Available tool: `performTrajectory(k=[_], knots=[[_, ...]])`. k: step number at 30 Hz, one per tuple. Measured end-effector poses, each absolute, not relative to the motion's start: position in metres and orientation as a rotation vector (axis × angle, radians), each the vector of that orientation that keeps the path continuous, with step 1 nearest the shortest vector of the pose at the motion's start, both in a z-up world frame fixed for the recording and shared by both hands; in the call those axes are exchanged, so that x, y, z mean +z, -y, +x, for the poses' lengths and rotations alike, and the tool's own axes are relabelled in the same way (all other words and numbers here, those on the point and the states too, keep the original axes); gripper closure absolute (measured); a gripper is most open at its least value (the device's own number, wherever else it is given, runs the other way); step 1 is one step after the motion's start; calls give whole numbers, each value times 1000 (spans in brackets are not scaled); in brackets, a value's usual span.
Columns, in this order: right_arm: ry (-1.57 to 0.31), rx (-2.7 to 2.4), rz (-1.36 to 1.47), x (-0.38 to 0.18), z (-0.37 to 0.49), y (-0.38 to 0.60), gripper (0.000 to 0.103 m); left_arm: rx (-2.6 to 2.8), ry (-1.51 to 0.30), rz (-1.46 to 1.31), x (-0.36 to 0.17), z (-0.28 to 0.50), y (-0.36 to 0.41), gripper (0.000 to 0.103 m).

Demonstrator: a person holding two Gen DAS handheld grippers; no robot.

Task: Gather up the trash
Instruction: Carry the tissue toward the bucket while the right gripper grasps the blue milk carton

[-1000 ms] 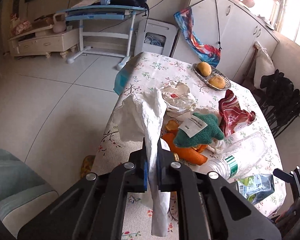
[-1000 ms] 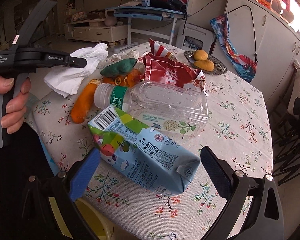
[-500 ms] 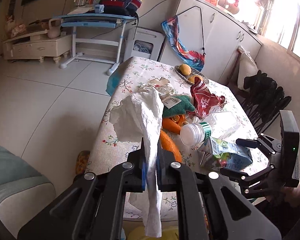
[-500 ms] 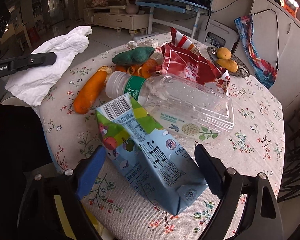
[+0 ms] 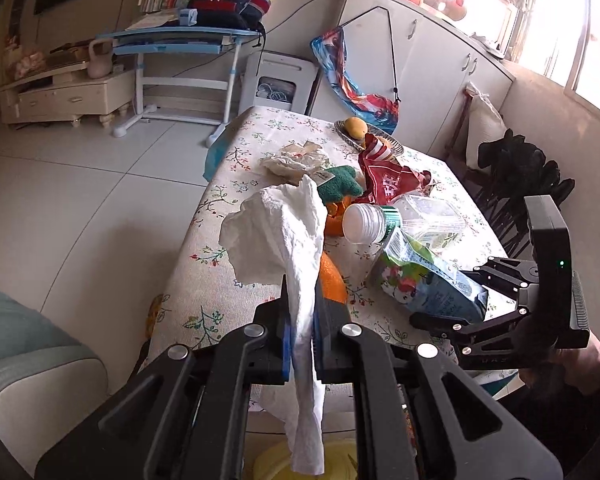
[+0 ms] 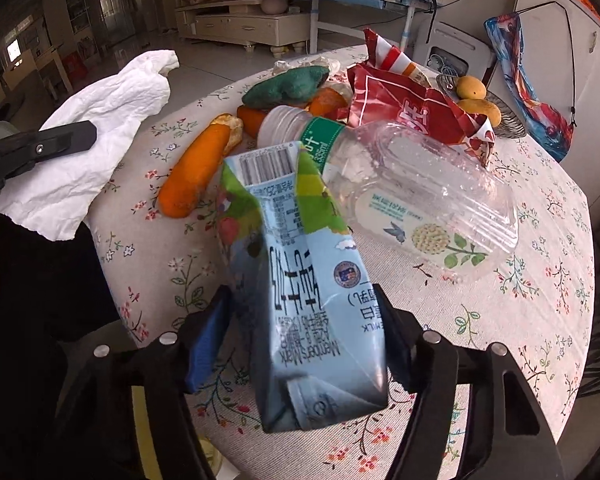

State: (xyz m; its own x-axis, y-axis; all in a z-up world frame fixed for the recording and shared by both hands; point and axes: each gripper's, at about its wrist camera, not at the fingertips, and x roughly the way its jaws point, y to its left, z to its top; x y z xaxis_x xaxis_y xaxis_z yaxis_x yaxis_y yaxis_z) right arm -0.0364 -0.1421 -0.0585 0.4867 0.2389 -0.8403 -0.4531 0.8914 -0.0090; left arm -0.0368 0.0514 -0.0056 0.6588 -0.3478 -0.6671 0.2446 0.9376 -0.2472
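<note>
Tissue (image 5: 286,236): plain white, the one you pinch.
Carton (image 6: 300,264): pale blue, with green patches, a barcode and dark print, the one you grip.
Bottle (image 6: 400,184): clear, with a white cap and a green band.
Wrapper (image 6: 404,108): red, white-striped at its tip.
Toy (image 6: 204,168): orange body, green top.
Cloth (image 6: 540,300): your table's cream cover, sprinkled with small red flowers and green sprigs.
Pads (image 6: 208,340): blue, on your black fingers.
Fruit (image 6: 471,87): yellow.

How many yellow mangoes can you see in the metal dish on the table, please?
2: one yellow mango at the back of the ribbed metal dish, the other nearer, partly behind the red snack wrapper, which may hide more.
</note>
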Motion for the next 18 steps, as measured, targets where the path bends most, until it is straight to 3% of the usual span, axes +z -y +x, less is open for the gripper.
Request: performTrajectory(k=[11, 18], knots=[[-914, 556, -53, -39, -92, 137, 42, -356, -773, -166, -4, -59, -61, 96], [-1038, 732, -193, -72, -153, 78, 42, -361, -782, -174, -8, -80, -67, 96]])
